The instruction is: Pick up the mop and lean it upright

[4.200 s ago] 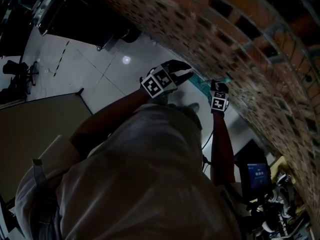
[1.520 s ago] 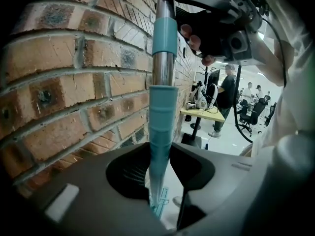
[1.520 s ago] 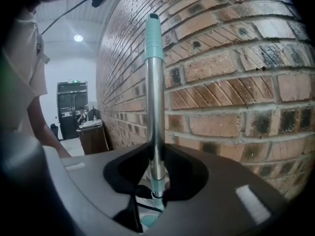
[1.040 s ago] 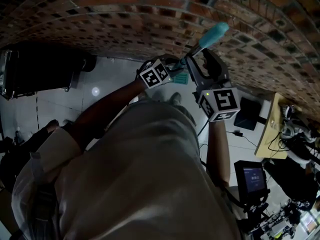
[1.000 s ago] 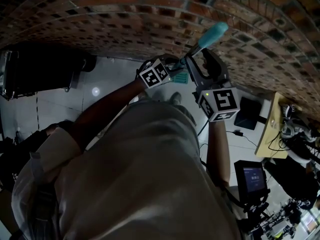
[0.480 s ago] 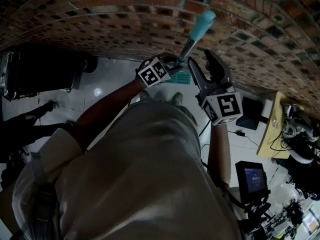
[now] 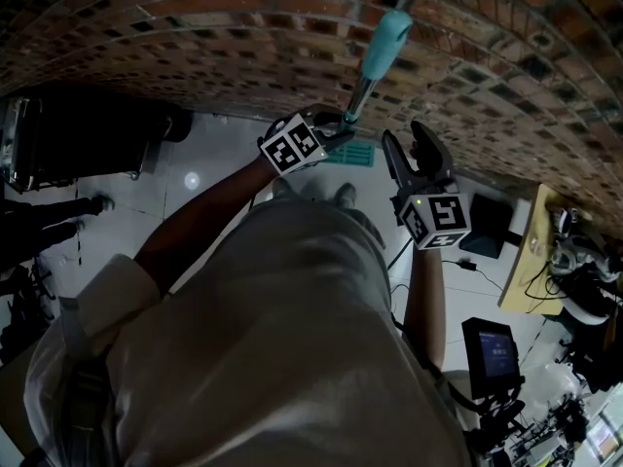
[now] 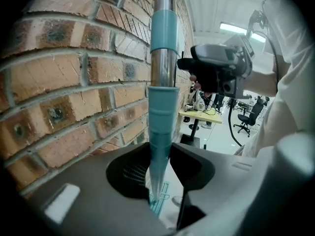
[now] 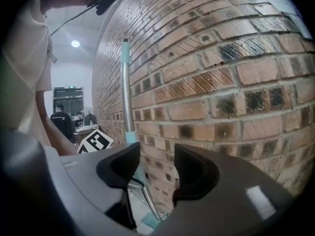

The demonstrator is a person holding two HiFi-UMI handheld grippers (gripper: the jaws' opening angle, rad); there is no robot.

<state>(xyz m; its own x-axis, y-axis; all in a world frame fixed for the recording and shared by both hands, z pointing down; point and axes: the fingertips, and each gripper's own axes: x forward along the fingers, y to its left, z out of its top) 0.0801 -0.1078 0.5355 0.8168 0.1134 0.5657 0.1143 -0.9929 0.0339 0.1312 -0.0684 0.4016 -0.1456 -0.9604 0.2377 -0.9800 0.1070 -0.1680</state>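
Left gripper (image 7: 340, 125): jaws closed on the mop (image 7: 370, 66), gripping the pole at a teal sleeve below its midpoint. The left gripper view confirms the pole fills the gap between the pads of the left gripper (image 8: 160, 167).

Right gripper (image 7: 413, 154): jaws apart, nothing between them. It is held just beside the pole, clear of it. In its own view the right gripper (image 9: 156, 168) faces the brickwork.

Mop: upright, running close alongside the brick wall (image 7: 195, 27). The teal handgrip is at the top. The flat teal mop head (image 7: 351, 154) sits on the floor at the wall's foot. In the right gripper view the mop (image 9: 126, 82) stands nearly vertical; contact between its top and the wall cannot be confirmed. In the left gripper view the mop (image 8: 162, 82) rises just beside the bricks.

Containers: a large dark unit (image 7: 88, 129) stands on the floor against the wall, well apart from the mop. Its contents cannot be made out.

Surface: pale tiled floor (image 7: 209, 159) with one bright reflection.

Room: a wooden table (image 7: 529, 251) cluttered with cables stands to the person's right, and a small lit screen (image 7: 494, 348) is nearer. An office chair (image 8: 250, 118) and a ceiling light (image 8: 241, 28) show beyond.
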